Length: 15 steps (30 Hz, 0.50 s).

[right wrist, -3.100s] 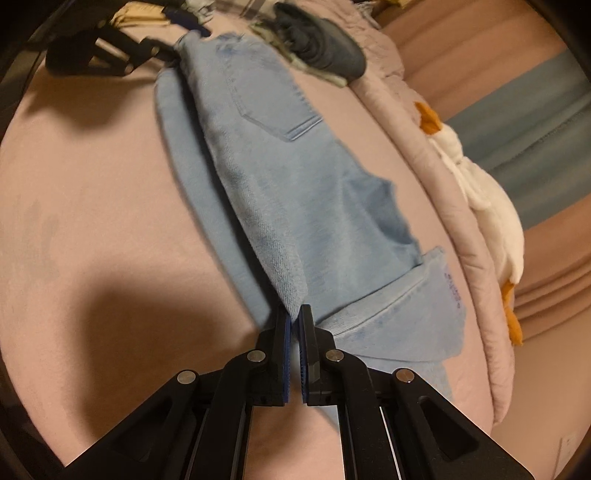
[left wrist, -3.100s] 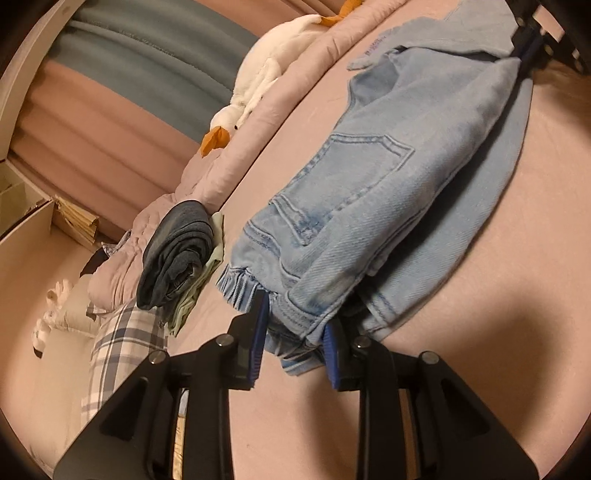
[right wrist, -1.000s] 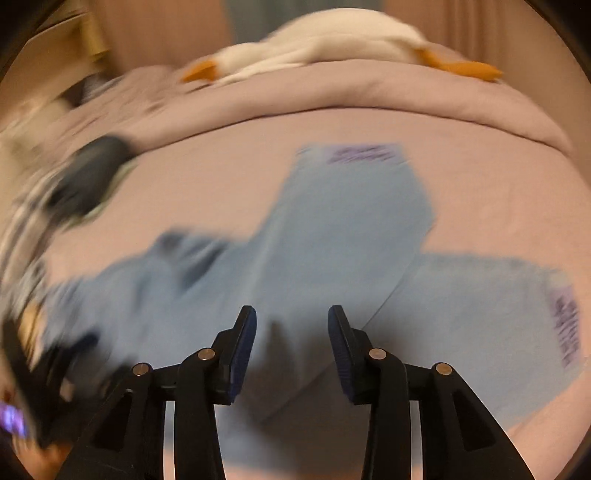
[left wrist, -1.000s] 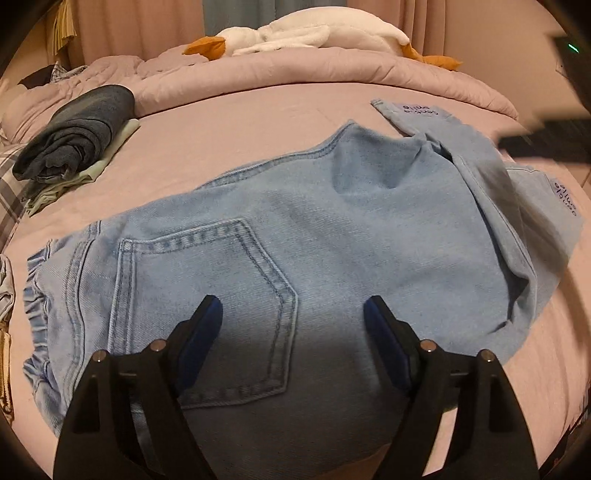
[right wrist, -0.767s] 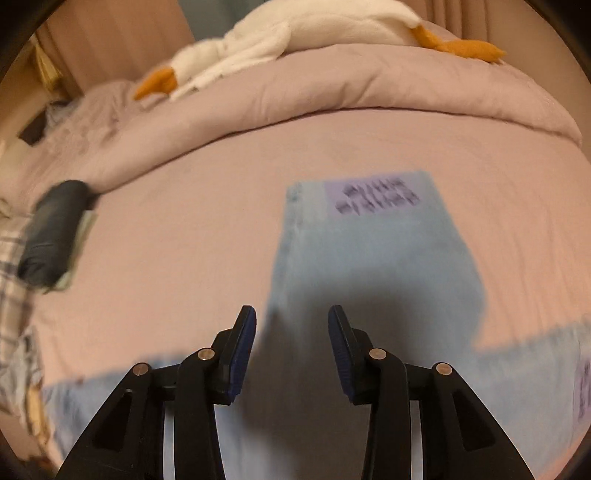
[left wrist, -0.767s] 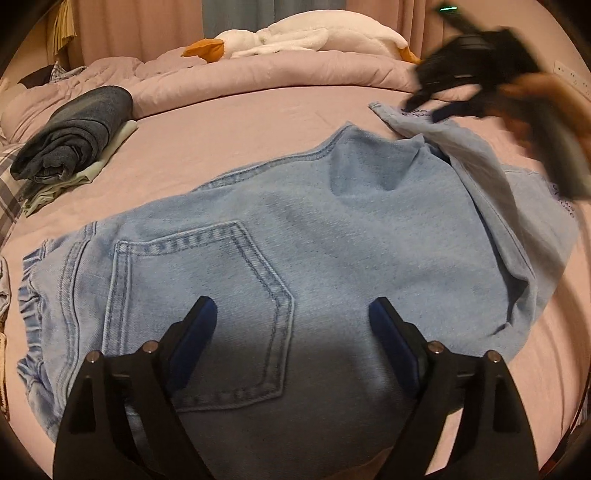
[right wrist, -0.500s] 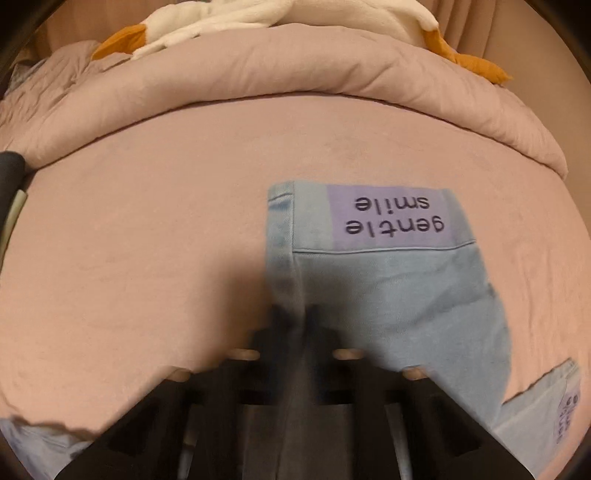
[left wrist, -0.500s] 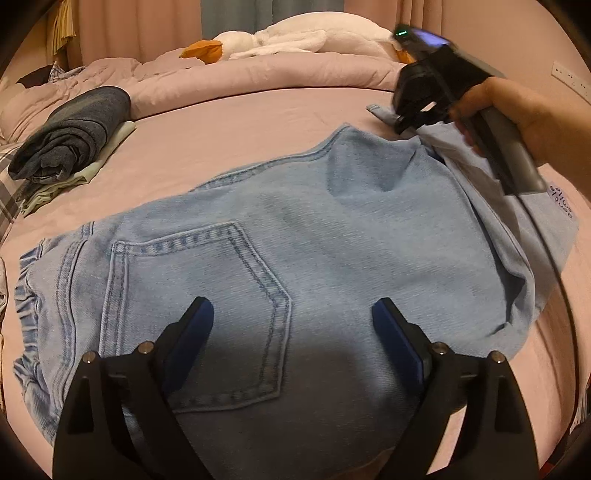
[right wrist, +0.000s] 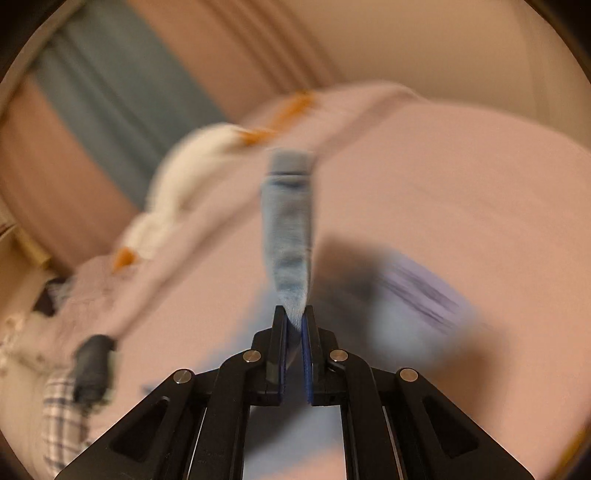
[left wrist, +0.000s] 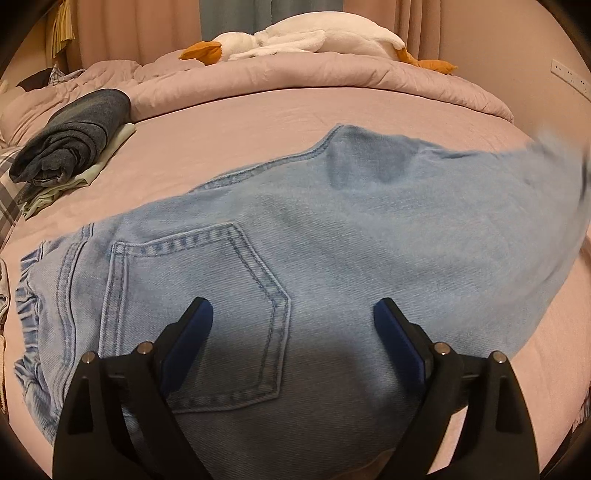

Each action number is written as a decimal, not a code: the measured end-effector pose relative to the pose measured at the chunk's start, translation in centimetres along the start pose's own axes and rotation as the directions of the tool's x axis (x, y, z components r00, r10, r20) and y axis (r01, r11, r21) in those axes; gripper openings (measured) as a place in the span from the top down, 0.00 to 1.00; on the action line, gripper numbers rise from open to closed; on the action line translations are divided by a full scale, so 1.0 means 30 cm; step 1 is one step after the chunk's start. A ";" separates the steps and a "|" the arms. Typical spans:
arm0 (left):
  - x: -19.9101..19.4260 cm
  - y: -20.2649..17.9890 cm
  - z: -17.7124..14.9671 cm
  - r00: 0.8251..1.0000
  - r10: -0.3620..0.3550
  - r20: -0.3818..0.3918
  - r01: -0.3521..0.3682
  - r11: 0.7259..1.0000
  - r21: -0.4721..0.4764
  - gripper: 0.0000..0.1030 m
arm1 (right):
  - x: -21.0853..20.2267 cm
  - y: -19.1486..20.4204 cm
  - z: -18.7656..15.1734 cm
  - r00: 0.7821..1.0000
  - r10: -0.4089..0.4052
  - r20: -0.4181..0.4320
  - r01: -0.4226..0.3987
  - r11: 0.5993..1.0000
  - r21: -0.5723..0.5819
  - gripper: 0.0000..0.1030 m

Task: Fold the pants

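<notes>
Light-blue jeans [left wrist: 332, 236] lie across the pink bed sheet [left wrist: 258, 122], back pocket up, waistband at the left. My left gripper [left wrist: 291, 317] hovers open over the seat of the jeans, its blue pads wide apart and pressing on nothing. In the right wrist view, which is blurred by motion, my right gripper [right wrist: 294, 317] is shut on a jeans leg [right wrist: 290, 229] that streams up and away from the pads. The leg's lifted end shows as a blur at the right edge of the left wrist view. The other leg's lilac cuff label [right wrist: 424, 288] lies on the sheet.
A folded dark garment [left wrist: 70, 136] sits on a pale-green one at the bed's left. A pink duvet [left wrist: 295, 77] and a white goose plush [left wrist: 306, 35] run along the far side. Plaid fabric [right wrist: 62, 413] lies at the left edge. Curtains hang behind.
My right gripper shut on the far jeans leg and swung it fast, lifting it to the right. The left gripper widened a little and stayed over the seat.
</notes>
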State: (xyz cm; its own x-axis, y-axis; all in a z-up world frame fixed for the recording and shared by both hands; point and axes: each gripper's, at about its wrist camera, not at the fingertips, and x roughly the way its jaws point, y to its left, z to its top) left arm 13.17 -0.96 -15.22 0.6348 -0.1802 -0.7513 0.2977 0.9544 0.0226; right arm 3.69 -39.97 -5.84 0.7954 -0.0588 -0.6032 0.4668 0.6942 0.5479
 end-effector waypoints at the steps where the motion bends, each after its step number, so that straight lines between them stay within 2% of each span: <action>1: 0.000 -0.002 0.000 1.000 0.003 -0.001 -0.003 1.000 0.002 0.12 | 0.019 -0.070 -0.042 0.999 -0.019 -0.046 0.021 0.999 0.035 0.93; 3: 0.001 -0.001 0.000 1.000 0.004 -0.003 -0.004 1.000 0.003 0.12 | 0.095 -0.163 -0.116 0.992 -0.036 -0.124 0.046 0.996 0.078 0.92; 4: 0.001 -0.001 0.001 1.000 0.005 -0.005 -0.005 1.000 0.003 0.12 | 0.125 -0.205 -0.131 0.990 -0.011 -0.140 0.028 0.992 0.119 0.92; 5: 0.000 -0.001 0.001 1.000 0.007 -0.005 -0.007 1.000 0.004 0.12 | 0.128 -0.237 -0.137 0.993 0.049 -0.110 -0.028 0.983 0.180 0.91; 6: 0.000 -0.001 0.001 1.000 0.008 -0.005 -0.008 1.000 0.005 0.12 | 0.121 -0.257 -0.129 0.992 0.097 -0.079 -0.075 0.967 0.242 0.87; 8: 0.002 0.001 0.001 1.000 0.008 -0.004 -0.008 1.000 0.004 0.11 | 0.116 -0.272 -0.123 0.989 0.140 -0.045 -0.119 0.943 0.312 0.83; 11: 0.001 0.002 -0.001 1.000 0.009 -0.002 -0.009 1.000 0.004 0.11 | 0.125 -0.245 -0.090 0.993 0.104 -0.055 -0.083 0.950 0.300 0.83; 12: 0.001 0.002 -0.001 1.000 0.010 -0.002 -0.010 1.000 0.005 0.11 | 0.125 -0.221 -0.069 0.995 0.080 -0.064 -0.060 0.960 0.275 0.84; 13: 0.001 0.002 -0.002 1.000 0.010 -0.002 -0.010 1.000 0.005 0.11 | 0.125 -0.195 -0.042 0.996 0.064 -0.068 -0.046 0.969 0.243 0.89; 15: 0.000 0.005 -0.003 1.000 0.009 -0.002 -0.009 1.000 0.005 0.11 | 0.099 -0.163 -0.023 0.997 0.065 -0.042 -0.056 0.982 0.182 0.90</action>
State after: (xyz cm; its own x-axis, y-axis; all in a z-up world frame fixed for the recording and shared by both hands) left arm 13.15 -0.79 -15.28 0.6359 -0.1708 -0.7527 0.2956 0.9547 0.0330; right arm 3.50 -43.05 -10.70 0.8070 0.0166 -0.5903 0.4840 0.5541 0.6772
